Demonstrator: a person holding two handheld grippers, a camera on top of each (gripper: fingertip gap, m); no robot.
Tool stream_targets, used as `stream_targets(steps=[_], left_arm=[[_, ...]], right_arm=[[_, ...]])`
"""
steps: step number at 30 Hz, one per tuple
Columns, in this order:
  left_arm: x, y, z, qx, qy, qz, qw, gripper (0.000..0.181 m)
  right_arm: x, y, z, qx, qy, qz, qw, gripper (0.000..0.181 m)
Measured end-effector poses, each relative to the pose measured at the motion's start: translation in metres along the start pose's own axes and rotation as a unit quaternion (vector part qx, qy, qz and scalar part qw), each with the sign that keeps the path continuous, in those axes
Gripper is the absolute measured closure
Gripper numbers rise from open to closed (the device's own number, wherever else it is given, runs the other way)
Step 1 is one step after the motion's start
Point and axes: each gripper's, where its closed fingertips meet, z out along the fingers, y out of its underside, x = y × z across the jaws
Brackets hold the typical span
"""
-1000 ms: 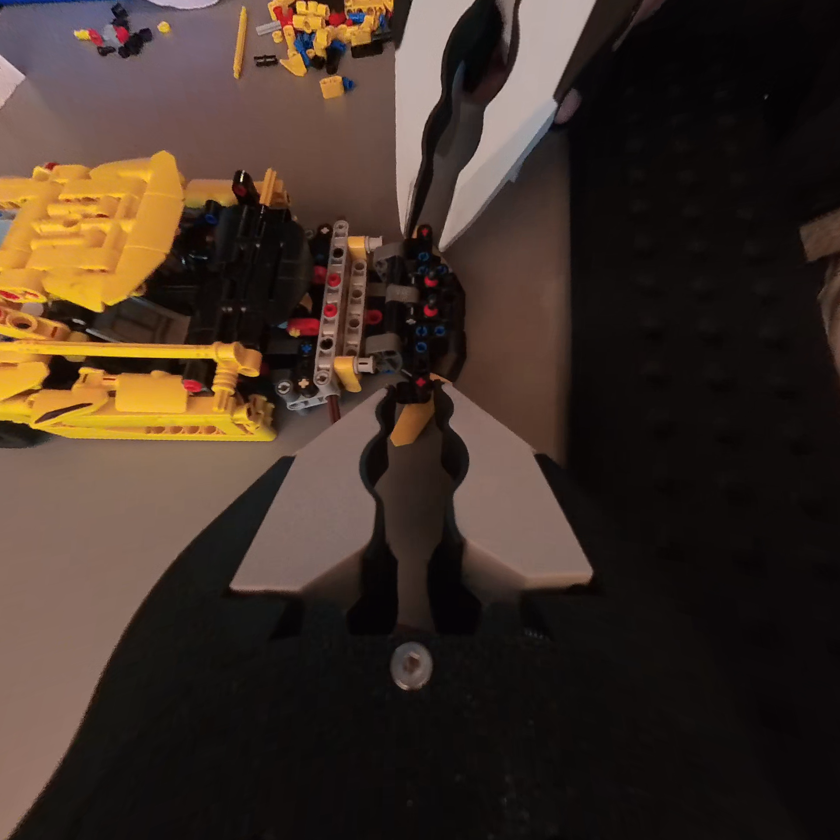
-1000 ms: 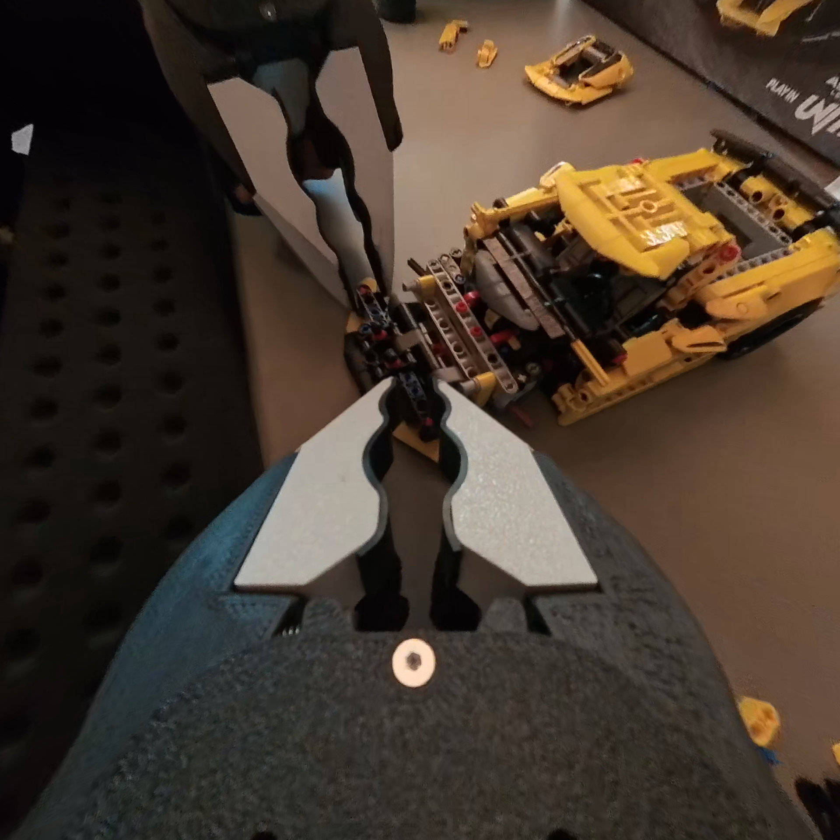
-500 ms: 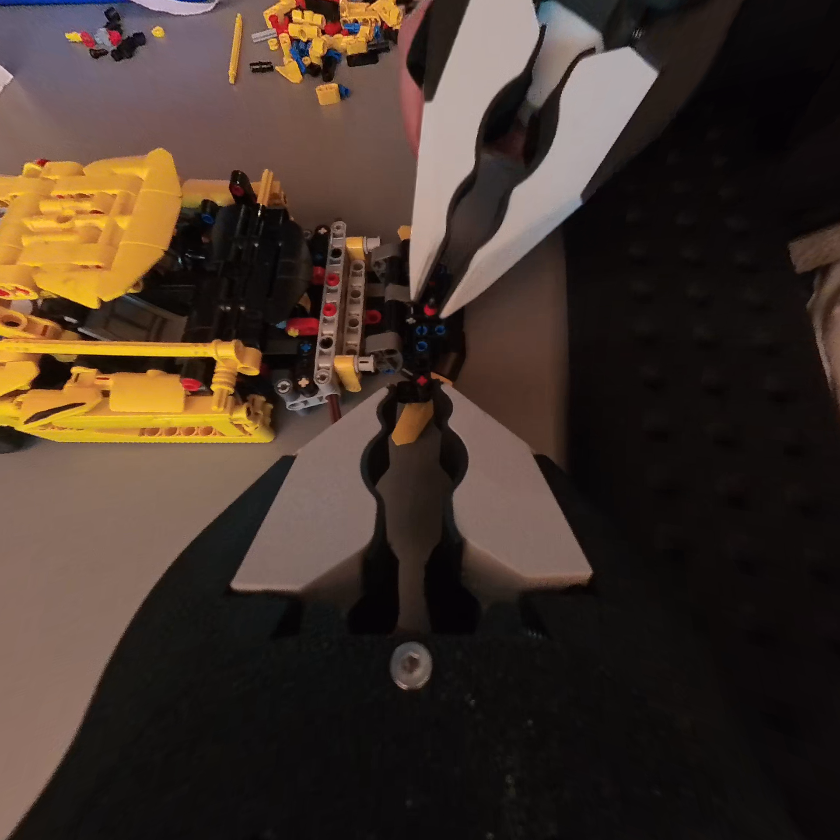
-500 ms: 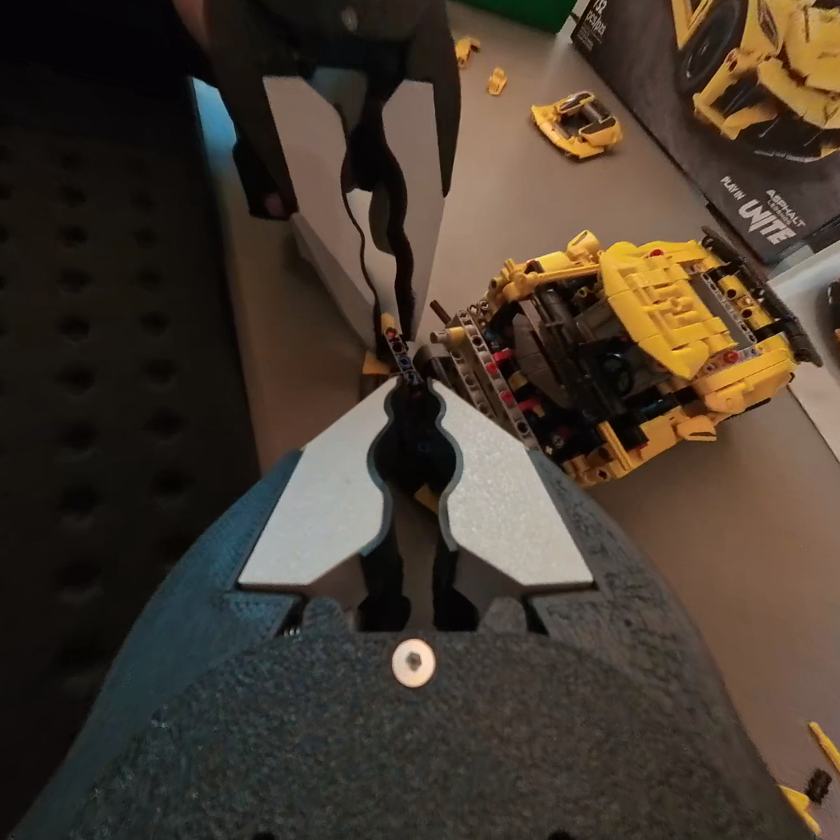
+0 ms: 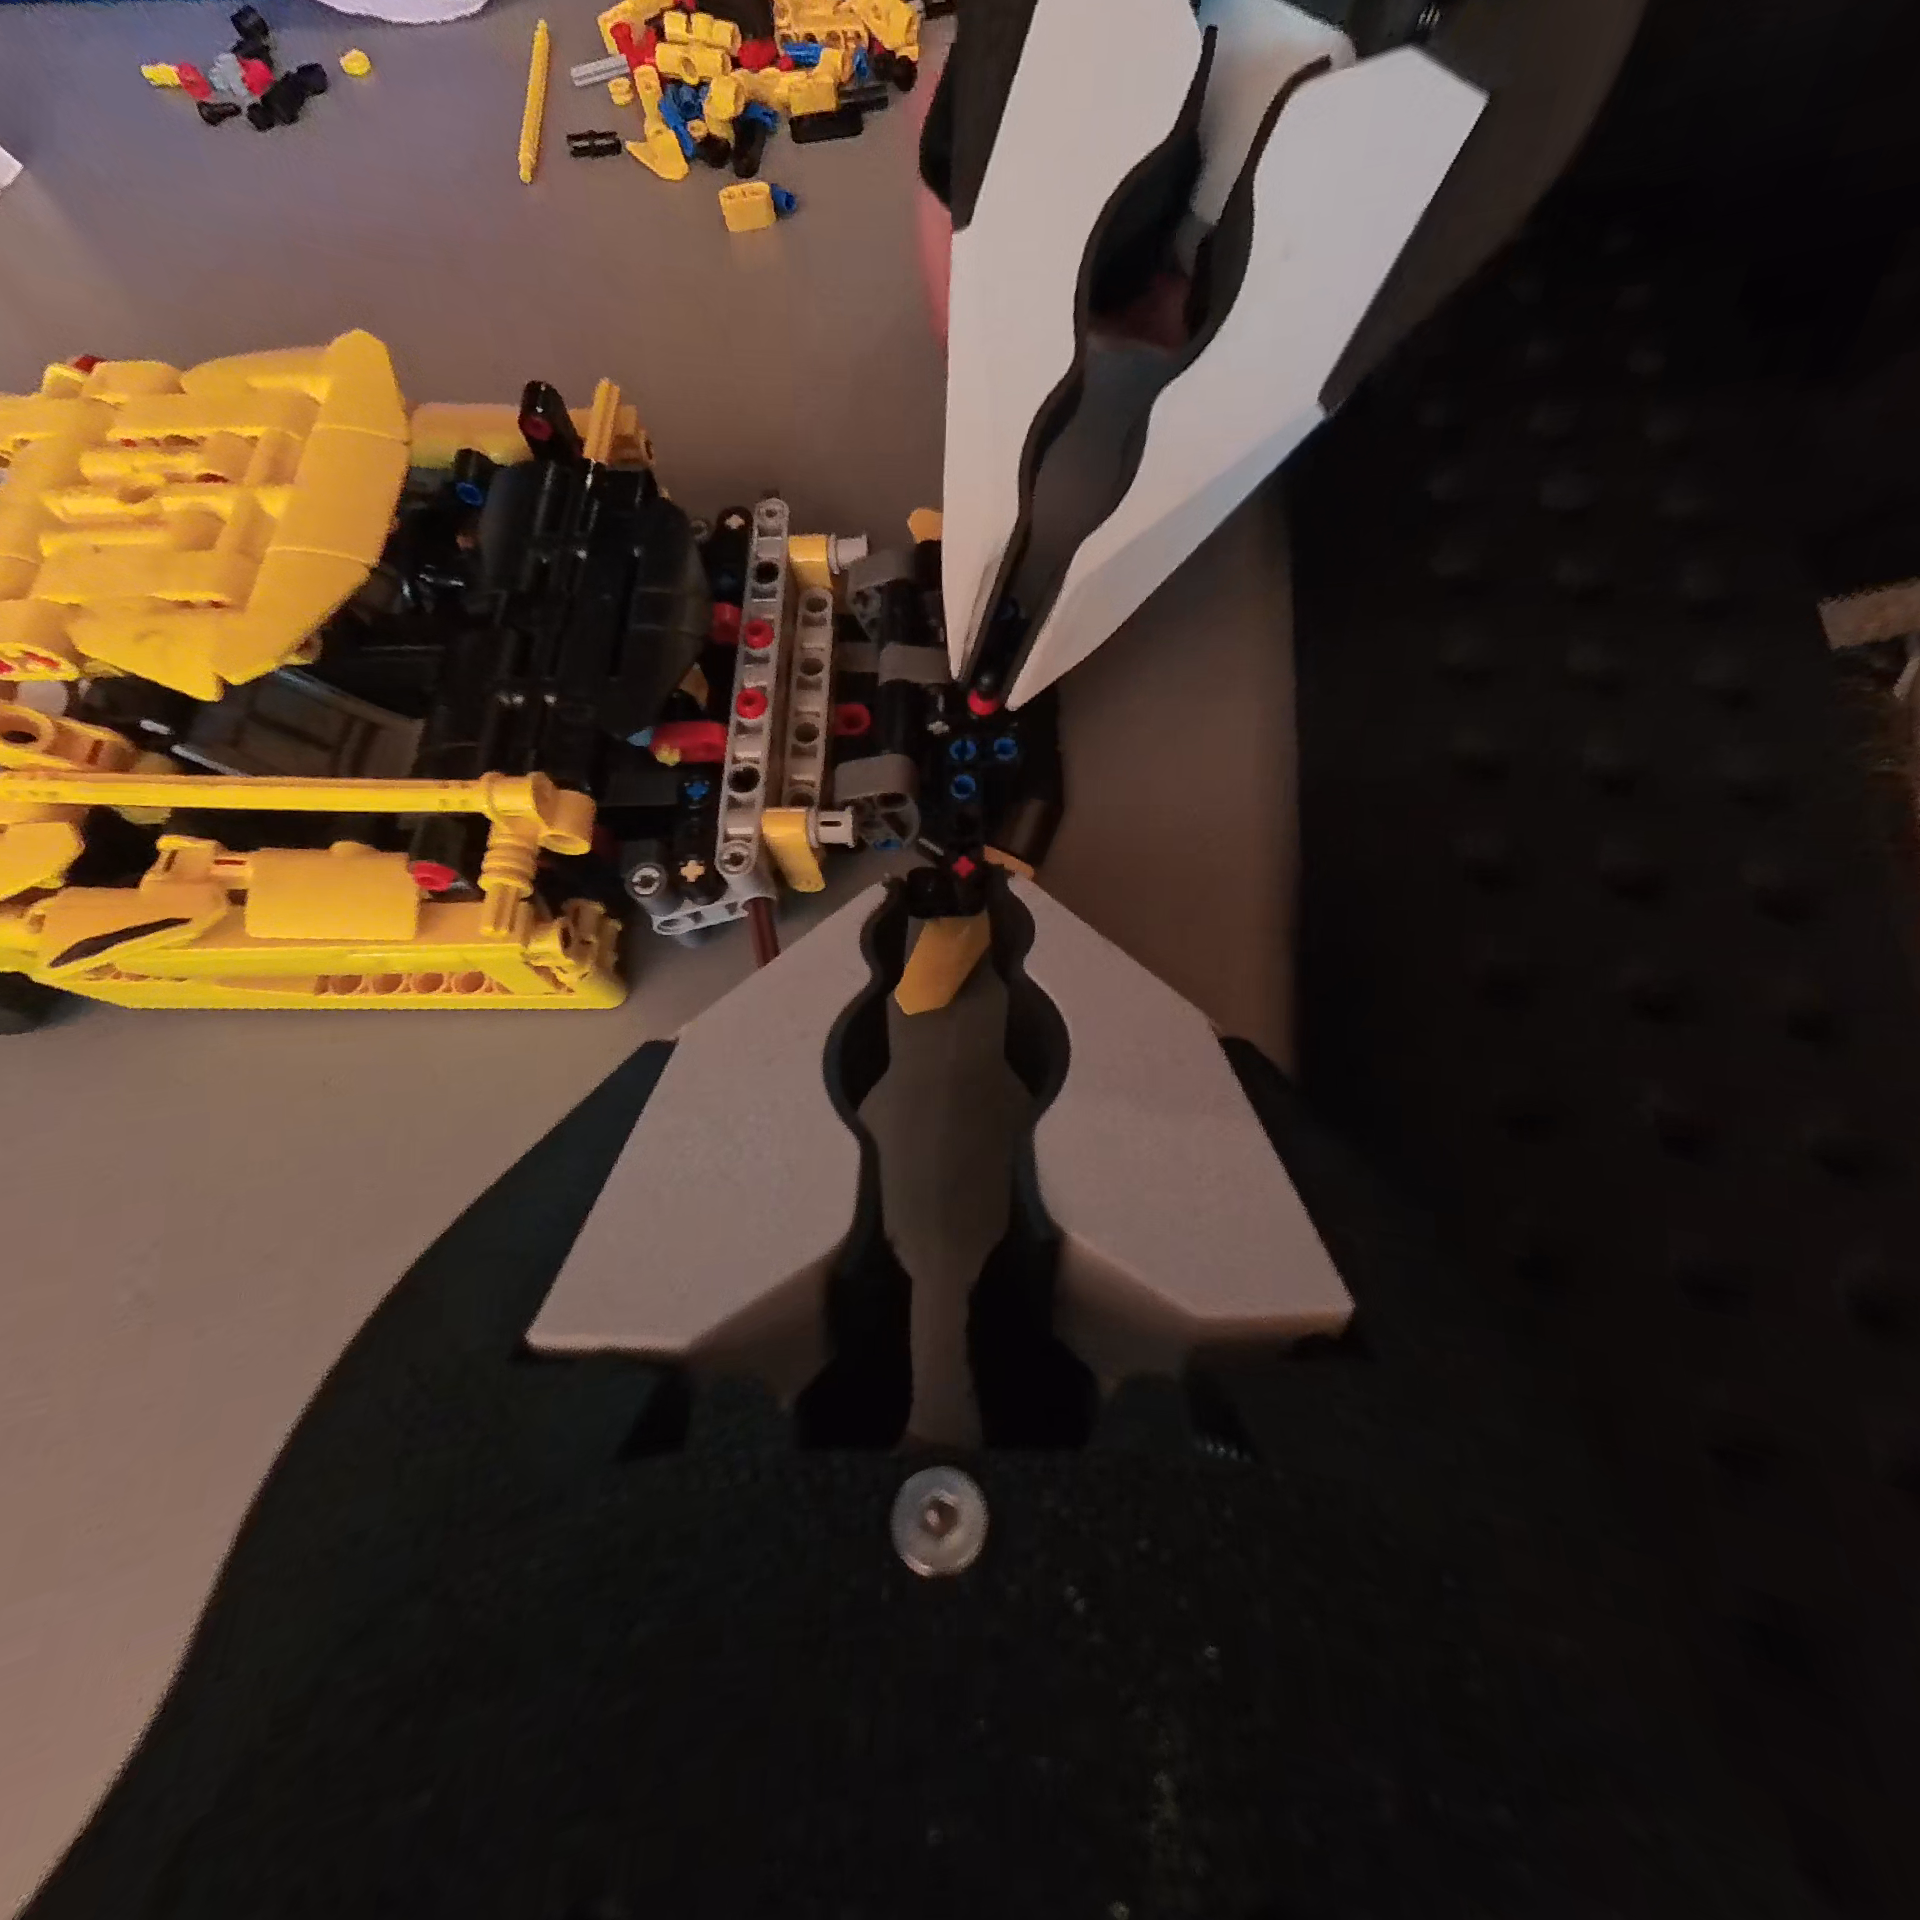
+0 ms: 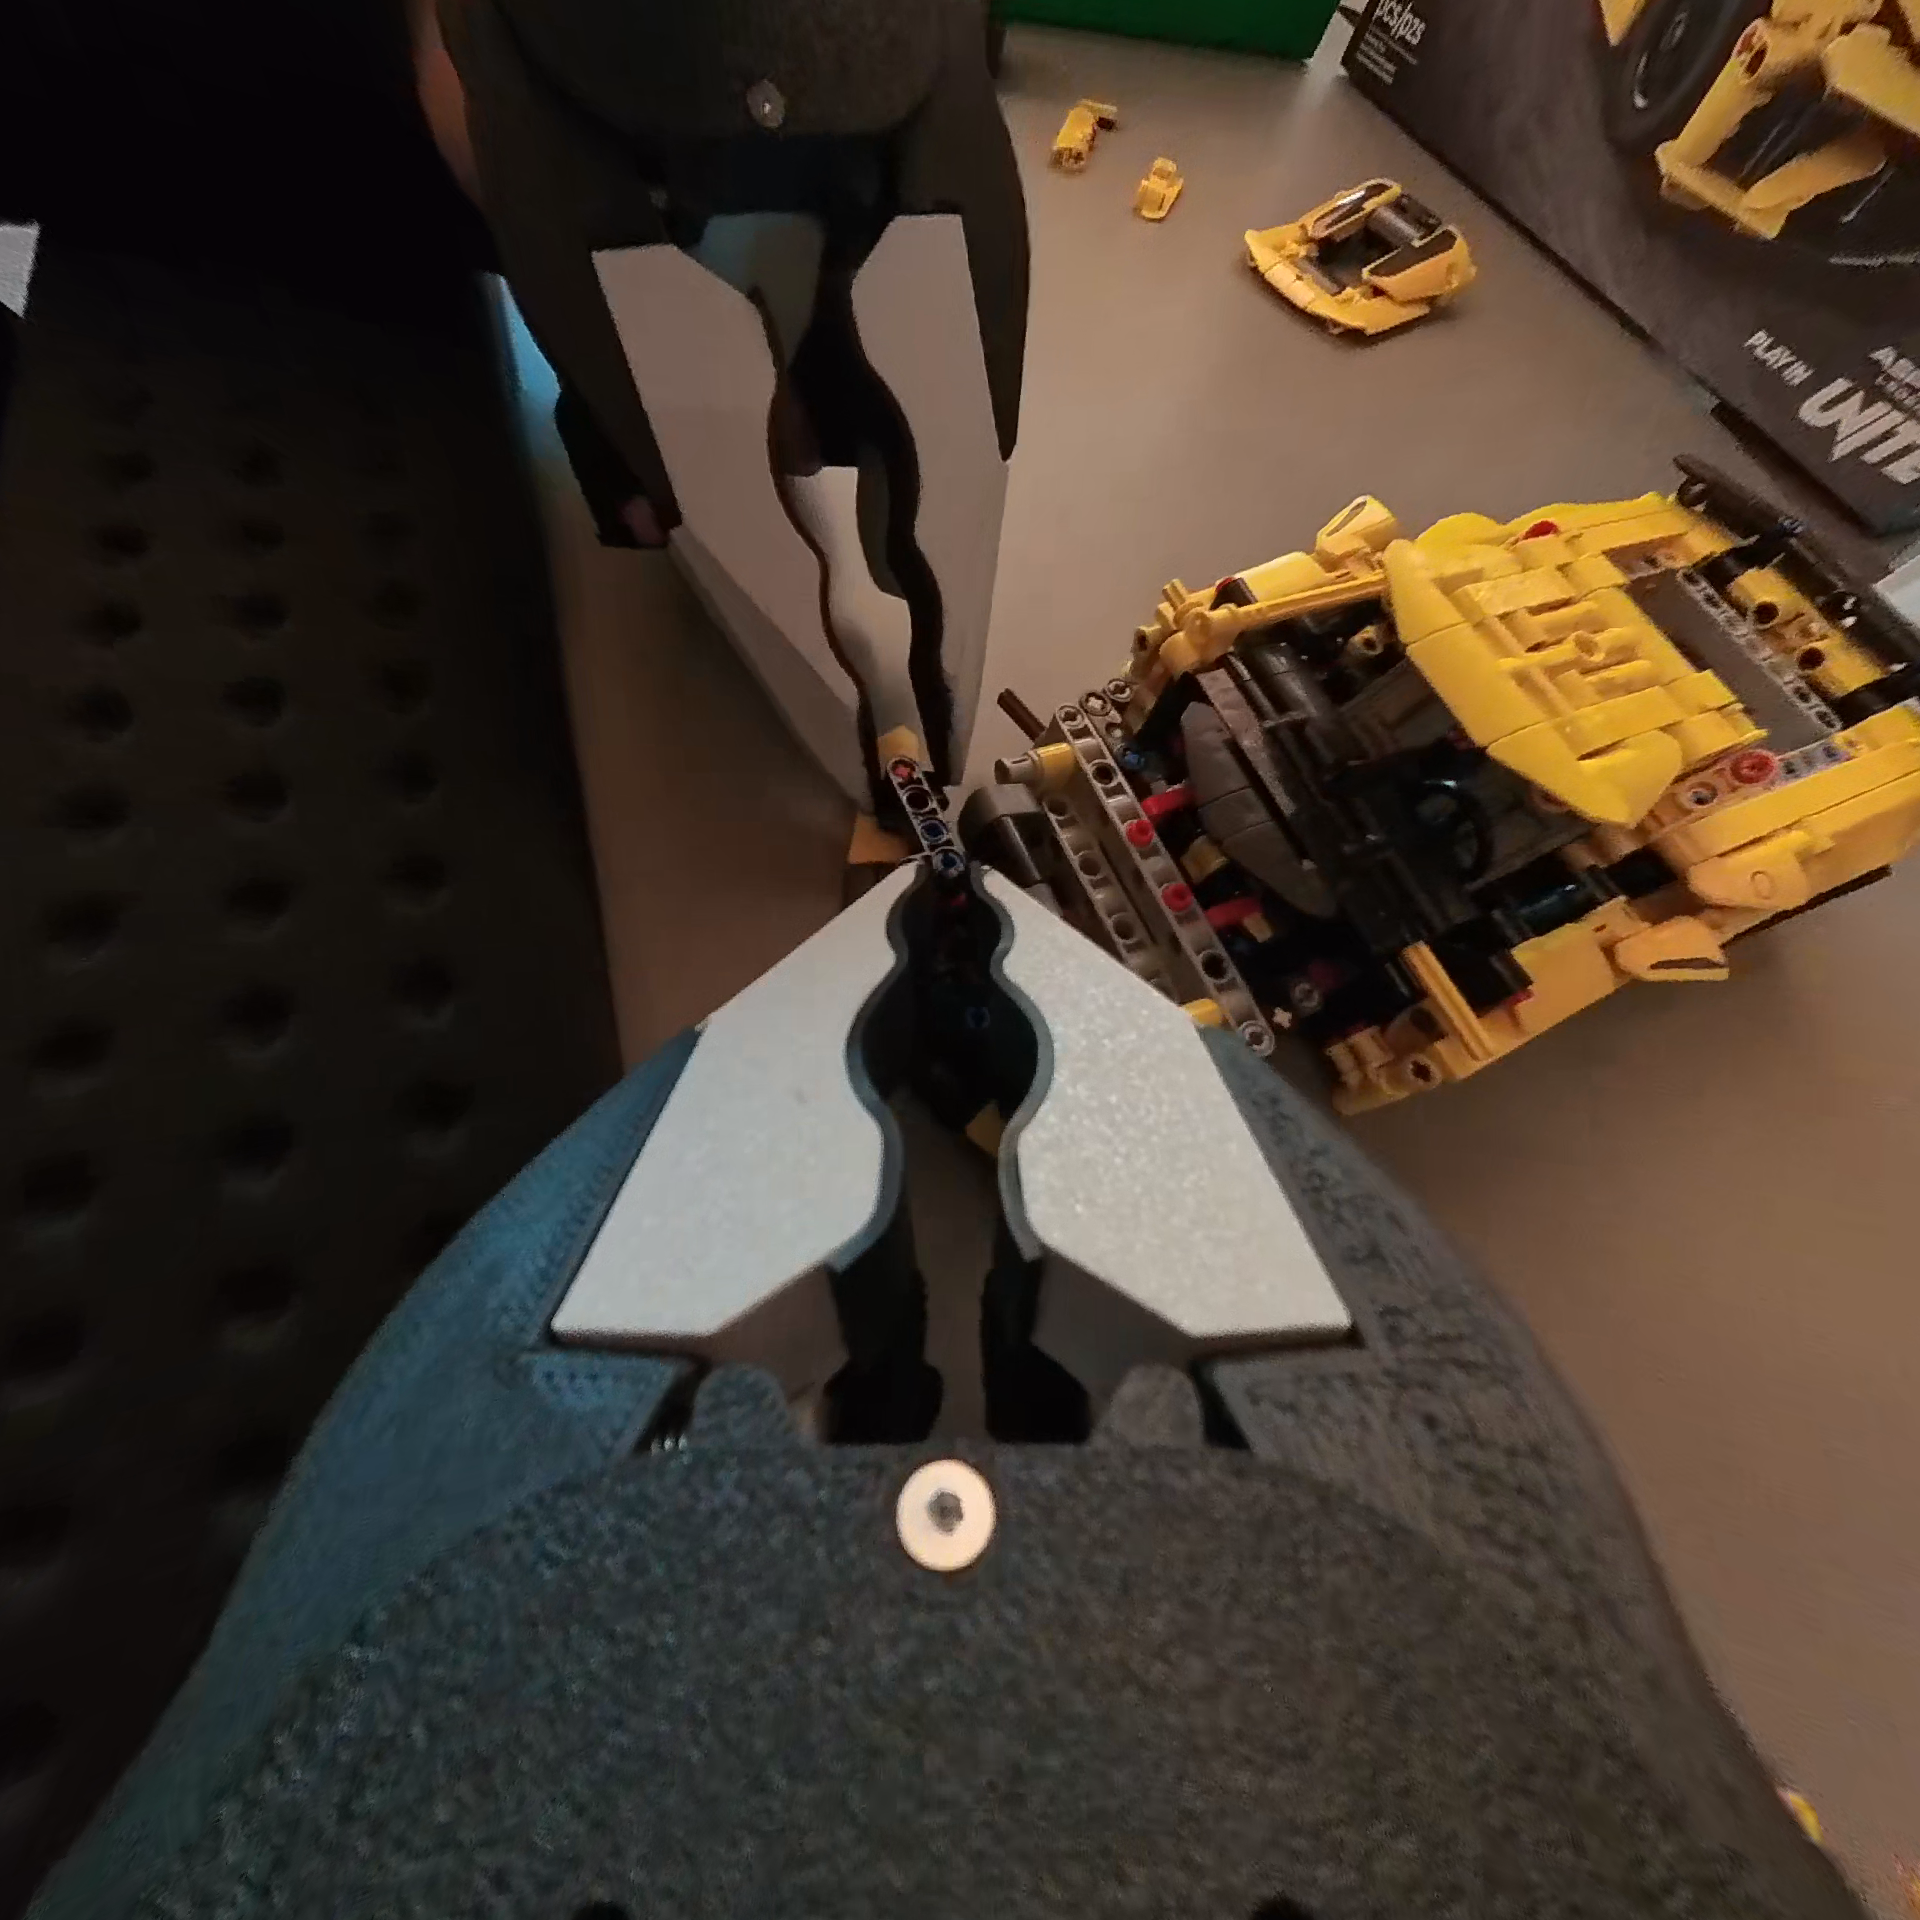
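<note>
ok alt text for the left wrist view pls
The left gripper pinches the near end of a black beam assembly at the front of a half-built yellow toy car; the right gripper grips its far end. Loose small pieces lie beyond on the grey table.

A hobby or toy-building tabletop, dimly lit: a plain grey table (image 5: 260,1195) holds a half-built yellow and black brick car (image 6: 1507,790), a heap of small loose coloured plastic pieces (image 5: 748,83) at 12 o'clock, and the dark printed set box (image 6: 1662,208) at 1 o'clock
</note>
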Motion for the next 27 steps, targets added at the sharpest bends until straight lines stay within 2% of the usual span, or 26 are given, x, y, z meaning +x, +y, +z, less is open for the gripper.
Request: stream_targets(steps=[4,10,18,27], left_arm=[[0.0001,0.0000,0.0001,0.000,-0.003,0.004,1.000,0.166],[-0.0018,0.0001,0.0003,-0.001,-0.010,0.001,1.000,0.166],[0.0019,0.0003,0.0008,-0.002,0.002,0.006,1.000,0.166],[0.0026,0.0012,0.0009,-0.004,0.007,0.002,1.000,0.166]], right_arm=[[-0.0011,0.0022,0.0005,-0.006,-0.021,0.031,0.999,0.177],[0.0001,0.0042,0.0032,-0.019,-0.010,0.026,0.999,0.176],[-0.0028,0.0026,-0.0011,-0.010,-0.057,0.077,0.995,0.177],[-0.0024,-0.0005,-0.0035,0.001,-0.073,0.096,0.993,0.178]])
